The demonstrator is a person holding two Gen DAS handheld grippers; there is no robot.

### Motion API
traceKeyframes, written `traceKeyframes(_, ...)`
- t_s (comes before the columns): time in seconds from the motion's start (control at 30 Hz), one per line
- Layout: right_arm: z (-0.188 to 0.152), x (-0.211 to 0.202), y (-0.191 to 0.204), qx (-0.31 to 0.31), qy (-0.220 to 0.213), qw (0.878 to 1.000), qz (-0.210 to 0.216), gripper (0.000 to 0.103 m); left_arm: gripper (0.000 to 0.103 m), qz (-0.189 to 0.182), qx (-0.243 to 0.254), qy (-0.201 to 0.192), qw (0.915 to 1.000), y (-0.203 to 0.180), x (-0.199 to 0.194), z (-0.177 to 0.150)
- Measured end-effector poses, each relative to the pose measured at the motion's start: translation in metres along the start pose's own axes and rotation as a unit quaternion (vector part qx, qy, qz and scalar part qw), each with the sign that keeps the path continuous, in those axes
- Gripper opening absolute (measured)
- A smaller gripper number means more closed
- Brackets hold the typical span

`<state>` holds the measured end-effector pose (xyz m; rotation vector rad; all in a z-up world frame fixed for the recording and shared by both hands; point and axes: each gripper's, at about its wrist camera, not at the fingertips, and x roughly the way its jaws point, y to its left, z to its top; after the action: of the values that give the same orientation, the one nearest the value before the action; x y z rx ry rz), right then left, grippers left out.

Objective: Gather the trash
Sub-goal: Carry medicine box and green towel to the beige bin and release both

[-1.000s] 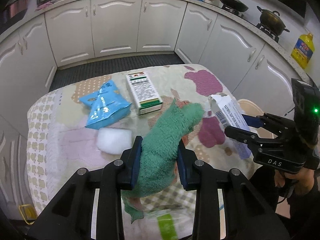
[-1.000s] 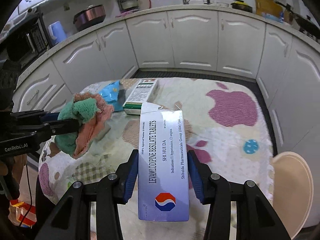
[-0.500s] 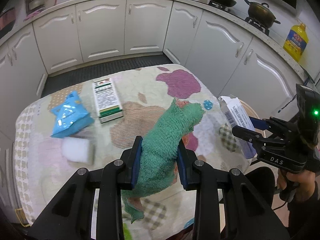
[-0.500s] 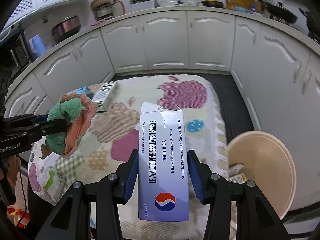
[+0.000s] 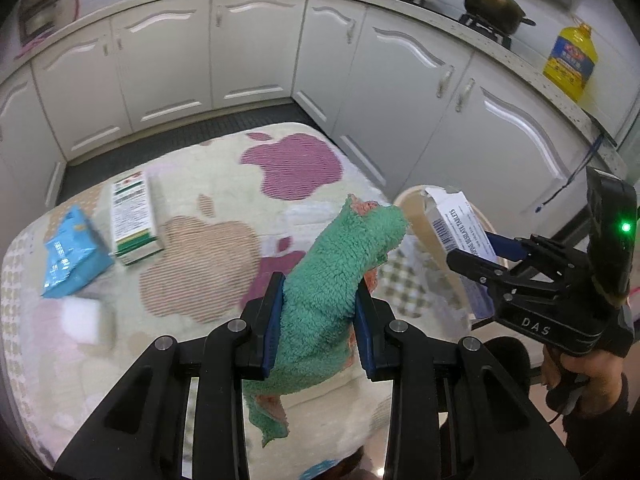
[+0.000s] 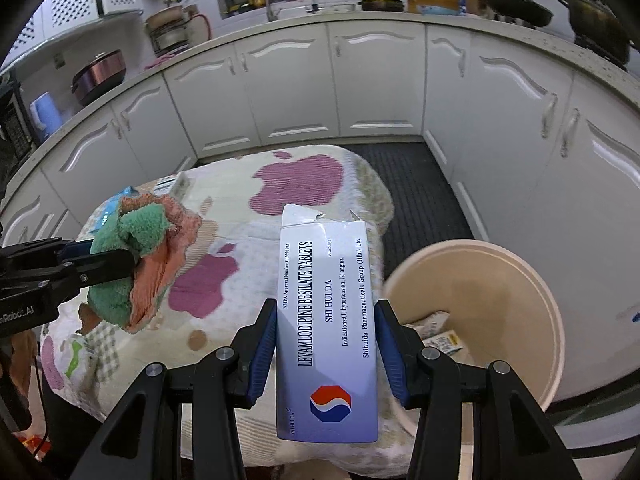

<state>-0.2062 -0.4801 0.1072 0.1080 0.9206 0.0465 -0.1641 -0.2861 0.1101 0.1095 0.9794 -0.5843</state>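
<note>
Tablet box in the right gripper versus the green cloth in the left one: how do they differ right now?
The tablet box is a stiff, flat white carton with printed text and a torn top flap; the green cloth is soft, fuzzy and bunched, with an orange underside. The tablet box sits beside the beige bin, the green cloth above the table. Both are clamped: right gripper, left gripper.

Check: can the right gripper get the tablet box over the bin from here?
Probably yes. The right gripper is shut on the tablet box, and the beige bin stands open just to its right beside the table, with nothing between them.
</note>
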Motion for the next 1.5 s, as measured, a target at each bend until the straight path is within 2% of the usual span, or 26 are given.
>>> traceKeyframes(0.5,-0.022,-0.007,-0.077,0.055,0.012,0.997,-0.058,0.046,0.029,-0.077,0.001,0.035,0.9964,-0.074,0.06,0.034)
traceKeyframes(0.8,-0.038,0.008,-0.117,0.101,0.035,0.991,-0.076,0.046,0.029,-0.117,-0.031,0.059,0.9909,-0.103,0.106,0.051)
traceKeyframes(1.17,-0.042,0.02,-0.139,0.122,0.047,0.988,-0.079,0.046,0.029,-0.11,-0.022,0.066,0.9916,-0.123,0.132,0.058)
traceKeyframes(1.5,-0.041,0.025,-0.141,0.133,0.053,0.986,-0.081,0.046,0.029,-0.11,-0.016,0.073,0.9911,-0.129,0.146,0.063)
